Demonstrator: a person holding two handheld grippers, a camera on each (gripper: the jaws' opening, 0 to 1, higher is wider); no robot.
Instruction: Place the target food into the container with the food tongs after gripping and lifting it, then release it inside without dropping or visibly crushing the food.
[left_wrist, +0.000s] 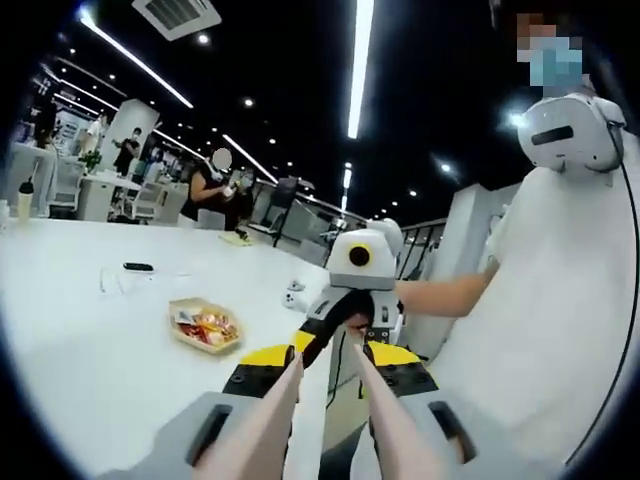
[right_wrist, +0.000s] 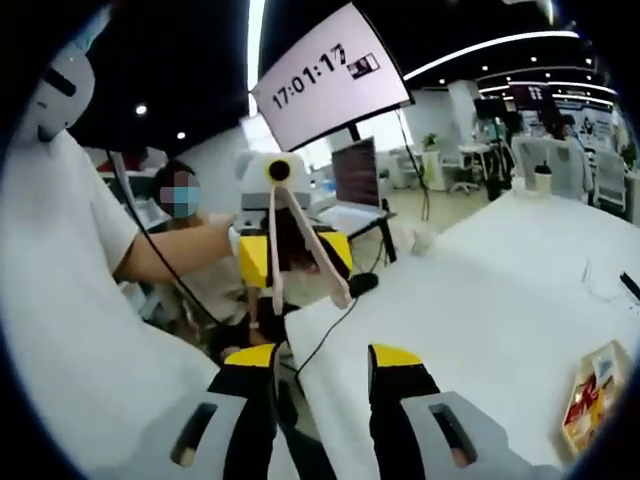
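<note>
Pink tong arms (left_wrist: 330, 420) are running up from the bottom of the left gripper view, clamped in the left gripper (left_wrist: 322, 395); jaws are closing on the handles, tips converging with nothing between them. Beyond the tips the right gripper (left_wrist: 345, 330) is hanging in the air, facing this camera. Food tray (left_wrist: 205, 325) is sitting on the white table (left_wrist: 90, 350), well left of the tong tips, holding red and yellow snack pieces; can't tell which piece is the target.

In the right gripper view, the right gripper (right_wrist: 322, 385) is sitting part open, jaws apart, holding nothing. Left gripper (right_wrist: 290, 255) is showing across from it with the tongs (right_wrist: 305, 250) pointing down, tips apart and empty. Tray (right_wrist: 590, 395) is peeking in at the lower right on the table (right_wrist: 480, 300).

Judging by looks, the pieces are light, wrapped or glossy, likely slippery and crushable. Best to pinch one across its middle with gentle pressure, tips low under it. Separate destination container isn't identifiable.
</note>
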